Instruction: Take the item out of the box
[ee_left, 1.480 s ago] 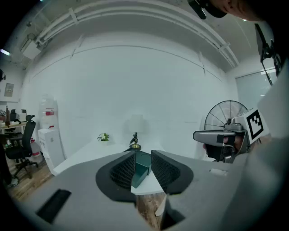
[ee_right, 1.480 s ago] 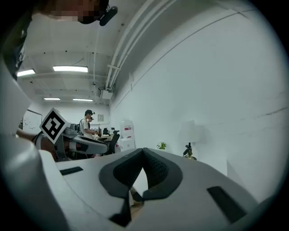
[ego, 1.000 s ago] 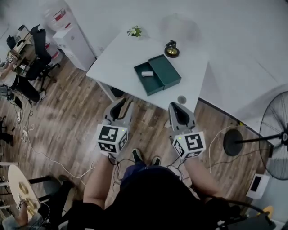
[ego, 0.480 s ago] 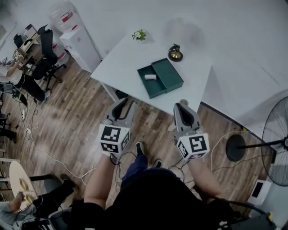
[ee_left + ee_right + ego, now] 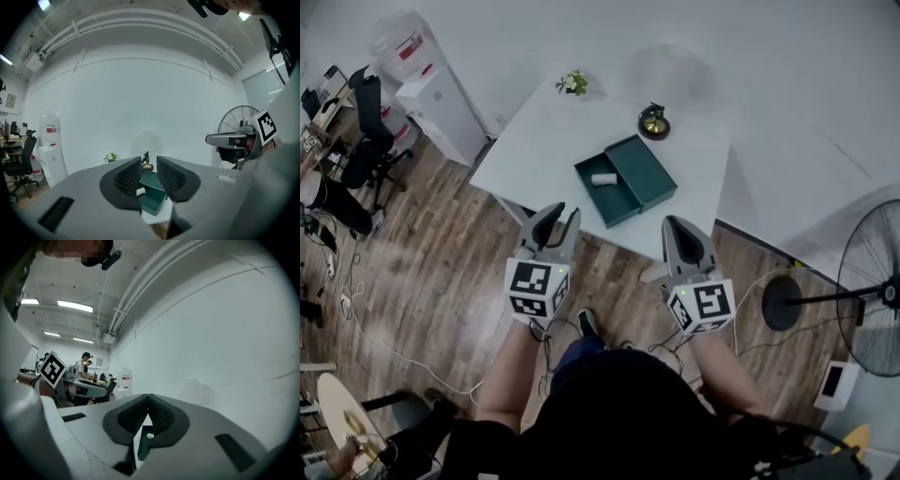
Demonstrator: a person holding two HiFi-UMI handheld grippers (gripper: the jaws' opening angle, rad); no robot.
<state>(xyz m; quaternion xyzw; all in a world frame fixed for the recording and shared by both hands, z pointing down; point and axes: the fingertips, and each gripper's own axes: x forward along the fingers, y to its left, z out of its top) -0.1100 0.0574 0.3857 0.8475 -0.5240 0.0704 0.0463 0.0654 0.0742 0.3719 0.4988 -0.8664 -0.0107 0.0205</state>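
An open dark green box point(image 5: 607, 190) lies on the white table point(image 5: 544, 141), its lid point(image 5: 645, 169) flat beside it on the right. A small white item point(image 5: 603, 179) rests inside the box. My left gripper point(image 5: 559, 217) is held in the air short of the table's near edge, jaws open with nothing between them. The left gripper view frames the box point(image 5: 153, 191) and the white item point(image 5: 140, 191) between its fingers. My right gripper point(image 5: 680, 225) hovers near the table's front right, shut and empty. The box point(image 5: 142, 445) shows below its tips.
A small potted plant point(image 5: 572, 82), a gold and black ornament point(image 5: 653, 122) and a lamp point(image 5: 670, 70) stand at the table's back. A standing fan point(image 5: 874, 291) is at the right. A water dispenser point(image 5: 422, 84) and an office chair point(image 5: 370, 131) are at the left. Cables lie on the wooden floor.
Both grippers have come closer to the table's near edge as the person stepped forward. The jaws stand as before, and the box and item have not moved.
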